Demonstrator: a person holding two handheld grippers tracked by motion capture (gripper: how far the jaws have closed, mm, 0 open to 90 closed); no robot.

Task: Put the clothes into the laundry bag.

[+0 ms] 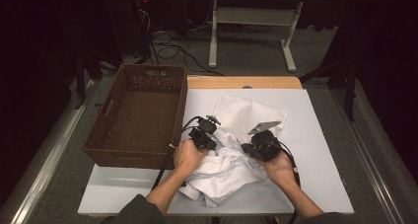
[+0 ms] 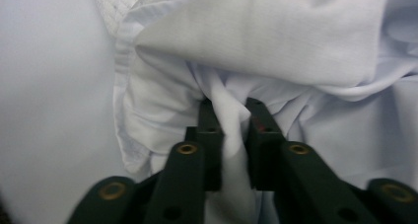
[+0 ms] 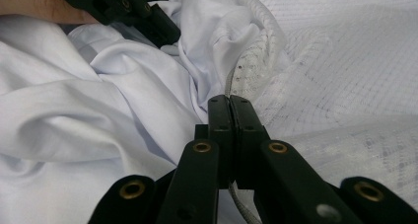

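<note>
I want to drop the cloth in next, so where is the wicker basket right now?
In the high view the wicker basket sits at the table's left, just left of the left gripper and the white cloth.

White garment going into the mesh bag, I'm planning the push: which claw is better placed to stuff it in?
Left, probably: the left claw pinches the white garment, while the right claw holds the mesh bag rim.

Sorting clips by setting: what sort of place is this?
Probably a lab or recording workspace, not a home: a white table under dark surroundings, loose cables on the carpeted floor, and a bare desk frame behind.
</note>
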